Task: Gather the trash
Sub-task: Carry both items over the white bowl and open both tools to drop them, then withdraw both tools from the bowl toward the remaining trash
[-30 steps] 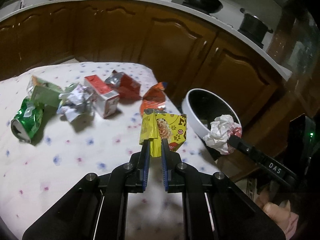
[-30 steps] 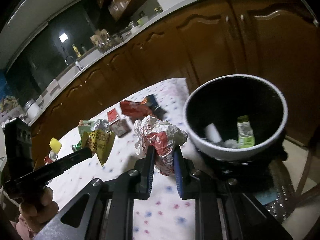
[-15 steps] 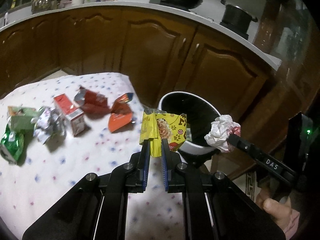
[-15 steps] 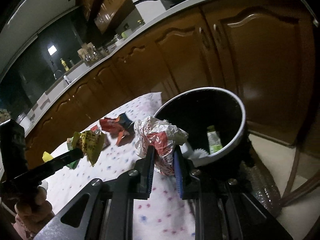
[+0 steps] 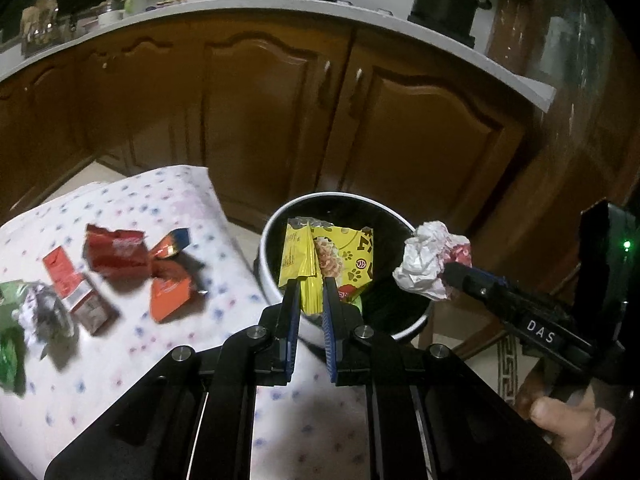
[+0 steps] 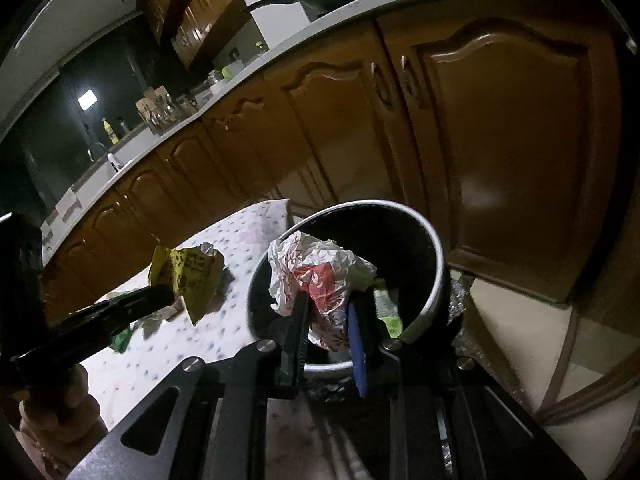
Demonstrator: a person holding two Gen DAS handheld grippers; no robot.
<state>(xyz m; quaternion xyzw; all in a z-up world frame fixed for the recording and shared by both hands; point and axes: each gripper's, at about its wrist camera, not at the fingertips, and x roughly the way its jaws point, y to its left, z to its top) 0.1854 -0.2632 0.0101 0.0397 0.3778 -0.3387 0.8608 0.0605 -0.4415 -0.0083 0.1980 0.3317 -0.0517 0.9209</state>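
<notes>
The left gripper (image 5: 311,300) is squeezing a yellow packet (image 5: 328,258) and the right gripper (image 6: 328,320) a crumpled paper (image 6: 320,276) over the bin (image 5: 276,296); more wrappers (image 5: 116,254) are waiting on the tabletop (image 5: 132,352).

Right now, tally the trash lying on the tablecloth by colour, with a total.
Red: 2, red wrapper, red carton
Orange: 1, orange wrapper
Silver-white: 1, crumpled wad
Green: 2, green carton, green can, blurred
Total: 6

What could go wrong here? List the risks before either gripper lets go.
The left gripper pinches the yellow packet near the bin rim beside the table; released now, it might fall outside. The right gripper holds a crumpled wrapper close by, so the two could bump.
</notes>
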